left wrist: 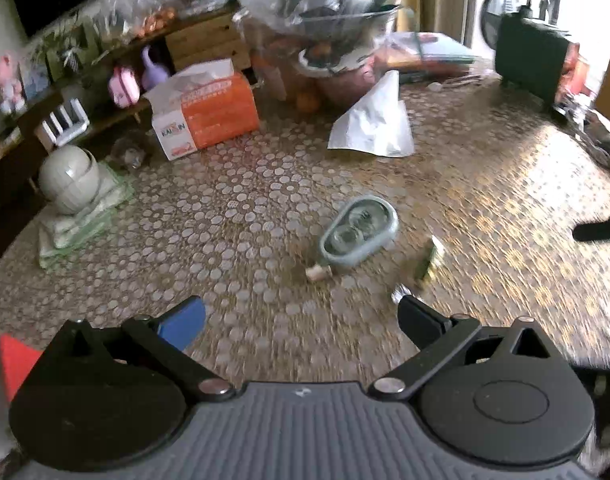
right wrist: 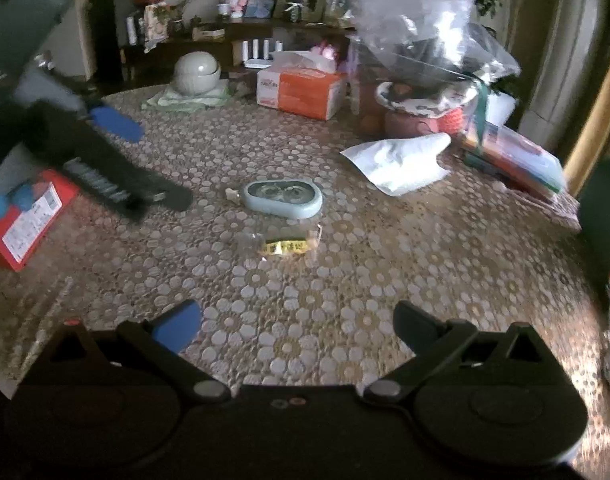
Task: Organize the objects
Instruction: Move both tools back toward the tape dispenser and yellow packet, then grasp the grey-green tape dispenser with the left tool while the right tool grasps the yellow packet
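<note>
A pale blue oval case point(left wrist: 359, 232) point(right wrist: 281, 196) with a clear lid lies in the middle of the patterned table point(left wrist: 233, 208) point(right wrist: 345, 280). Beside it are a small beige piece point(left wrist: 316, 272) point(right wrist: 232, 195) and a clear packet with a yellow label point(left wrist: 427, 264) point(right wrist: 289, 246). My left gripper point(left wrist: 301, 320) is open and empty, short of the case; in the right wrist view the left gripper point(right wrist: 145, 160) shows blurred at the left. My right gripper point(right wrist: 299, 326) is open and empty, short of the packet. One of its fingers point(left wrist: 601, 228) shows at the right edge.
A red box point(right wrist: 21, 220) lies at the table's left. Toward the back are an orange tissue box point(left wrist: 209, 116) point(right wrist: 301, 88), a white pouch point(left wrist: 373, 124) point(right wrist: 401, 160), a round grey container point(left wrist: 67, 178) point(right wrist: 196, 72) on folded cloth, and a big plastic bag point(right wrist: 417, 32) over bowls.
</note>
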`<state>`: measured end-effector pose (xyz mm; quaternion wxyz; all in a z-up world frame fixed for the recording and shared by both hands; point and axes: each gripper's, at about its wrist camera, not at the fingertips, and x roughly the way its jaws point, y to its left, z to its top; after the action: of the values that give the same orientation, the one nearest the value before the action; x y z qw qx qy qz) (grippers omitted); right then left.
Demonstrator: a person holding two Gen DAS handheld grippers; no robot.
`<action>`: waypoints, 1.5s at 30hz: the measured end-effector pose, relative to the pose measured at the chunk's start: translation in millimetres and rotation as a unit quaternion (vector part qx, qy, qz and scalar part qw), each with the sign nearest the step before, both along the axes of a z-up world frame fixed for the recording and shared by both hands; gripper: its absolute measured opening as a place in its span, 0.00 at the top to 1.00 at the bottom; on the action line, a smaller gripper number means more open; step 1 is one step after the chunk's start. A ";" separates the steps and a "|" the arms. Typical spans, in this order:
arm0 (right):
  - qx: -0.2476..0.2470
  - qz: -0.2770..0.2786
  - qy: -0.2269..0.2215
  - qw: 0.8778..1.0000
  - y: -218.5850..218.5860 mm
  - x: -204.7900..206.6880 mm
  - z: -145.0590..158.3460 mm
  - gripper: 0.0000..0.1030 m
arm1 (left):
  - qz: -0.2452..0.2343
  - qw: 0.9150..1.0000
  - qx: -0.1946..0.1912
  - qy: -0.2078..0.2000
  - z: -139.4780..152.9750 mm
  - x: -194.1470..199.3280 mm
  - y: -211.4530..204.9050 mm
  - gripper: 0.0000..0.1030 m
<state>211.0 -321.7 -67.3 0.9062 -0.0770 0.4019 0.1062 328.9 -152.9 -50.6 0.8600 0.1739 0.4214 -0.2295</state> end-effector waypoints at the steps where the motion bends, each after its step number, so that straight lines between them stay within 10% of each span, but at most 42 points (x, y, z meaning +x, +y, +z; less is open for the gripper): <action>1: -0.003 0.006 0.000 1.000 1.0 3.0 -2.5 0.00 | 0.000 1.000 -0.001 0.003 -3.0 6.3 -2.1 0.00; 29: -0.007 0.083 -0.007 0.996 19.7 80.1 -52.9 0.03 | -0.086 0.994 -0.044 0.052 -63.6 80.0 -51.3 0.01; 32: 0.002 0.086 -0.008 0.996 18.9 82.7 -55.4 0.04 | -0.090 0.995 -0.039 0.036 -63.4 77.8 -54.4 0.08; 37: 0.012 0.089 -0.014 0.996 20.0 87.0 -56.6 0.08 | -0.102 0.993 -0.048 0.023 -56.7 72.7 -54.7 0.49; 45: 0.033 0.078 -0.011 0.996 19.7 87.8 -51.8 0.36 | -0.089 0.995 -0.041 0.029 -54.0 67.3 -56.5 0.49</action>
<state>298.9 -302.0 -119.1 0.9014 -0.0796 0.3813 0.1888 396.2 -209.4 -104.6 0.8299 0.1682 0.4196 -0.3270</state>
